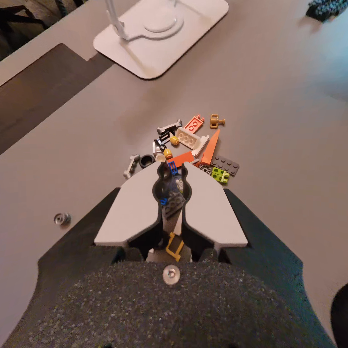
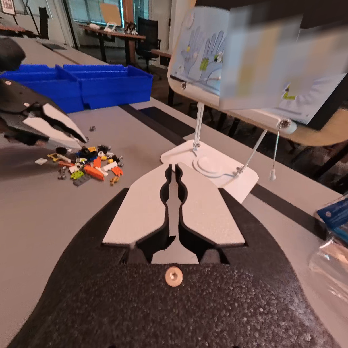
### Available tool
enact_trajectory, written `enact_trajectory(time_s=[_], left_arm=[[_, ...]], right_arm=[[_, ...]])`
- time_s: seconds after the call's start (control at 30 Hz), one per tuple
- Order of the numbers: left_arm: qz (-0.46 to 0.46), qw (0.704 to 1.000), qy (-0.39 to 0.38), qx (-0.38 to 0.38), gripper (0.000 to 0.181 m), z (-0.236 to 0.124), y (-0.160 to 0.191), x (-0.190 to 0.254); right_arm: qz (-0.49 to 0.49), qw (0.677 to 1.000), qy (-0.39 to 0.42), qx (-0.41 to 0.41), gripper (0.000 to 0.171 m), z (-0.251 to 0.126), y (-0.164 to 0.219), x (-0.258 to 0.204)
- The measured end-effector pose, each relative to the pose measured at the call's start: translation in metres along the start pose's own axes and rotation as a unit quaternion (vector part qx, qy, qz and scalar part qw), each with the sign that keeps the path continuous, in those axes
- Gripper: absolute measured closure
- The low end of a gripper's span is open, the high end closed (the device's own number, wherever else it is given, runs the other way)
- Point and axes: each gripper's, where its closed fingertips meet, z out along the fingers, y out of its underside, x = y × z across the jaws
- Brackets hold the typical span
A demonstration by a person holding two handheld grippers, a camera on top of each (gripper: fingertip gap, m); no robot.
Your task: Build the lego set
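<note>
A pile of loose lego pieces (image 1: 185,140) lies on the grey table; it also shows at the left of the right wrist view (image 2: 90,165). It holds an orange wedge (image 1: 211,148), a dark grey plate (image 1: 225,163), a lime piece (image 1: 219,174) and a gold trophy (image 1: 216,121). My left gripper (image 1: 172,164) hovers low over the near side of the pile, jaws a little apart, with pieces showing on the table through the gap. It also shows in the right wrist view (image 2: 83,140). My right gripper (image 2: 173,165) is to the right of the pile, jaws almost touching and empty.
A white stand base (image 1: 160,37) (image 2: 216,169) sits behind the pile and carries an instruction booklet (image 2: 203,56). Blue bins (image 2: 84,84) stand at the far left. A small wheel (image 1: 62,219) lies apart. A clear plastic bag (image 2: 331,254) is at the right edge. My hands' fingertips stand some 25 cm from each other. My left gripper is the nearer one to the small wheel (image 1: 62,219): about 15 cm, against 40 cm.
</note>
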Motion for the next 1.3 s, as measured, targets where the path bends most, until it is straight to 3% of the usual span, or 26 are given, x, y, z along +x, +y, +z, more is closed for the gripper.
enact_trajectory(time_s=[0.17, 0.37, 1.0, 1.3], left_arm=[[0.027, 0.997, 0.016, -0.064, 0.175, 0.025, 0.001, -0.003], [0.038, 0.99, 0.039, -0.129, 0.174, 0.041, 0.009, -0.001], [0.082, 0.978, 0.015, -0.191, 0.171, 0.056, 0.009, -0.007], [0.065, 0.987, 0.002, -0.15, 0.171, 0.048, 0.003, -0.013]], right_arm=[[0.026, 0.999, 0.0, -0.025, 0.168, -0.001, 0.03, 0.003], [0.004, 0.999, -0.008, -0.038, 0.168, 0.003, 0.039, -0.002], [0.0, 0.997, -0.026, -0.068, 0.168, 0.007, 0.057, -0.011], [0.003, 0.997, -0.029, -0.072, 0.168, 0.008, 0.06, -0.013]])
